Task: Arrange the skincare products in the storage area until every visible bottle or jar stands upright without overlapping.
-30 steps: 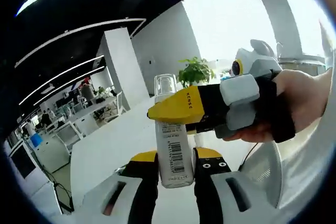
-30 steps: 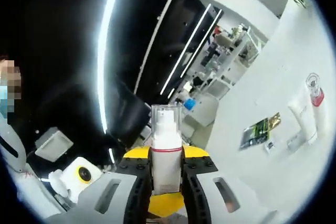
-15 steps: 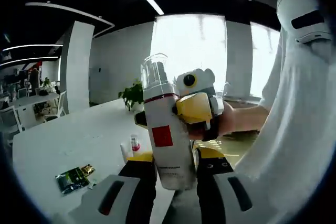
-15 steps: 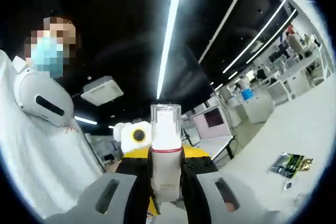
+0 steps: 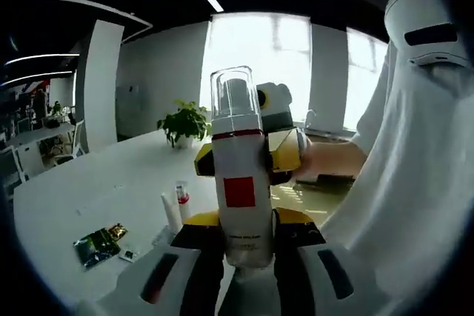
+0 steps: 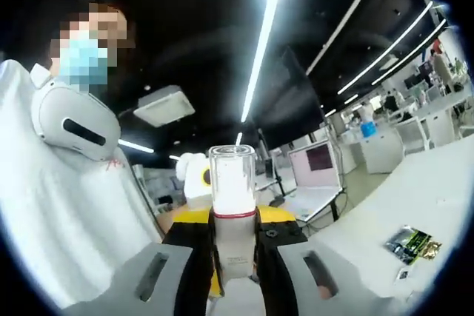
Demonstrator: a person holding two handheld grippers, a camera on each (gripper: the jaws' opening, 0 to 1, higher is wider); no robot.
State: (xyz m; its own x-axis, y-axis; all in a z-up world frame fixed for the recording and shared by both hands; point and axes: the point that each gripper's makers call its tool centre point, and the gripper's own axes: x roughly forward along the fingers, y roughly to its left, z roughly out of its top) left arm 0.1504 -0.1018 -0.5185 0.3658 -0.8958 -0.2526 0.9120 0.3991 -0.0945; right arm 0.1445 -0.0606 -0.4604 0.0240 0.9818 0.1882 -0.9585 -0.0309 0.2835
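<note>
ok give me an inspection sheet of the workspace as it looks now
surface: white table, mostly bare.
job's things: white pump bottle with clear cap, red band and red square label, held upright in the air; two slim tubes on the table, too small to tell whether they stand or lean.
clutter: green and gold packet lying flat, with a small tag beside it.
grippers: left hand-held gripper shut on the bottle's lower part; right hand-held gripper shut on the same bottle higher up, a hand behind it.
cables: nothing seen.
surroundings: potted plant at the table's far end, bright windows, ceiling light strips, desks with monitors, person in white close by.
</note>
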